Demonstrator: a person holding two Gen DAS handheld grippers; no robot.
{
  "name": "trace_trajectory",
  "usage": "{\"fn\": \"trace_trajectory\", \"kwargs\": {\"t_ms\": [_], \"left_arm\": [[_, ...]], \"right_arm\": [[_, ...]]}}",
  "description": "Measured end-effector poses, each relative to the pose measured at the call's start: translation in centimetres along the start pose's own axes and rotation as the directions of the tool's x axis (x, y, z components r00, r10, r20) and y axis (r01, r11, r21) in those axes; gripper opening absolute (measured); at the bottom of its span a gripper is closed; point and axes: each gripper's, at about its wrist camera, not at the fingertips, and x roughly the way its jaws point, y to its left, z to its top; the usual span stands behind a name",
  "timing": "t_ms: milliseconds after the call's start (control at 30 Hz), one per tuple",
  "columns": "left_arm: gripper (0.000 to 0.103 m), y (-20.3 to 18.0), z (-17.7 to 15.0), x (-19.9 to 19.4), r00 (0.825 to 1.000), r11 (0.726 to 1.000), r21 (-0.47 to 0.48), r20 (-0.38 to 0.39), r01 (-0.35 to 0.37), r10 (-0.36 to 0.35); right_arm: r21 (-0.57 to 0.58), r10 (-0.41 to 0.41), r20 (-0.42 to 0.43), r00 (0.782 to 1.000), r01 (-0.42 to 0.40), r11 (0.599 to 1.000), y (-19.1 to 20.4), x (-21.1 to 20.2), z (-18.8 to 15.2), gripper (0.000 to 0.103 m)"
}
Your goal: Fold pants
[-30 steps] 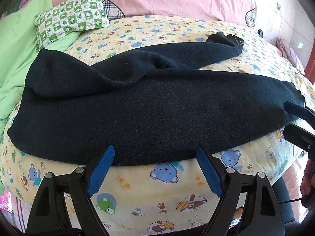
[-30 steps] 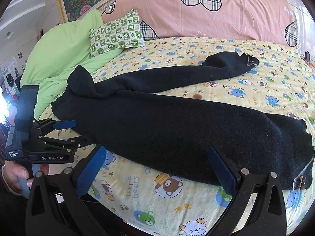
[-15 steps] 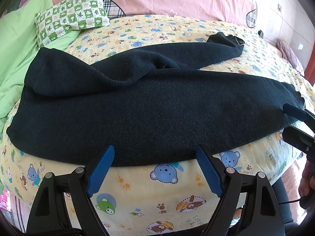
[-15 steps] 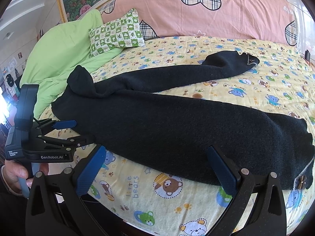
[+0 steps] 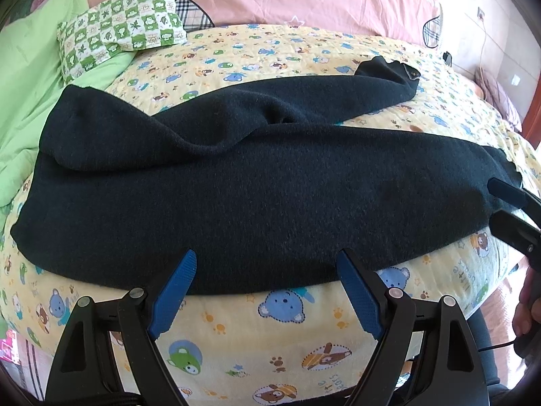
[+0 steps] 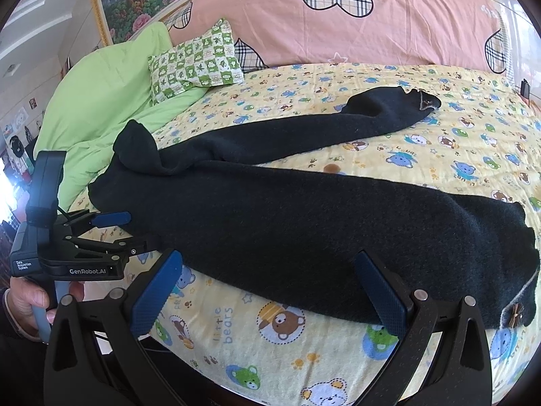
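Note:
Black fleece pants (image 5: 257,196) lie spread across the bed, waist at the left, two legs running right, the far leg angled away. They also show in the right wrist view (image 6: 304,216). My left gripper (image 5: 267,291) is open and empty, just short of the pants' near edge. My right gripper (image 6: 270,291) is open and empty at the near edge by the near leg's hem. Each gripper shows in the other's view: the right one (image 5: 507,203) by the hem, the left one (image 6: 111,230) by the waist.
The bed has a yellow bear-print sheet (image 5: 270,331). A green quilt (image 6: 101,101) and a green checked pillow (image 5: 121,37) lie at the far left. A pink headboard cover (image 6: 372,23) runs along the back. The bed's near edge drops off below the grippers.
Both grippers have edged slightly closer to the pants. The pants have not moved.

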Motion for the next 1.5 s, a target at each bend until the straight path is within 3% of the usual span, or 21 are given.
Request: {"fn": "trace_trajectory", "kwargs": {"t_ms": [267, 567, 1033, 1133, 1200, 1367, 1500], "left_arm": [[0.085, -0.3, 2.3, 0.3, 1.000, 0.999, 0.029, 0.013, 0.013, -0.014], [0.085, -2.6, 6.6, 1.8, 0.998, 0.988, 0.146, 0.024, 0.047, -0.051], [0.085, -7.1, 13.6, 7.8, 0.993, 0.925, 0.361, -0.050, 0.122, -0.111], [0.085, -8.0, 14.5, 9.3, 0.988, 0.902, 0.404, -0.086, 0.155, -0.131], [0.085, -8.7, 14.9, 10.4, 0.985, 0.887, 0.432, -0.109, 0.165, -0.131], [0.087, -9.2, 15.6, 12.0, 0.979, 0.869, 0.455, -0.140, 0.196, -0.147], [0.087, -9.1, 16.1, 12.6, 0.977, 0.857, 0.472, -0.145, 0.209, -0.159]], "right_arm": [[0.035, -0.025, 0.014, 1.000, 0.024, 0.999, -1.7, -0.2, 1.5, 0.103], [0.077, -0.045, -0.003, 0.999, 0.045, 0.996, -4.9, 0.6, 4.2, 0.103], [0.236, -0.036, -0.045, 0.998, 0.046, 0.971, -15.1, 4.7, 13.1, 0.101], [0.317, -0.011, -0.051, 0.999, 0.026, 0.948, -18.0, 6.1, 14.6, 0.087], [0.360, -0.005, -0.067, 0.998, 0.029, 0.933, -19.6, 7.4, 15.3, 0.071], [0.451, -0.002, -0.128, 0.992, 0.060, 0.890, -23.0, 10.8, 16.3, 0.066], [0.486, 0.006, -0.132, 0.991, 0.059, 0.872, -24.4, 12.3, 16.7, 0.055]]}}
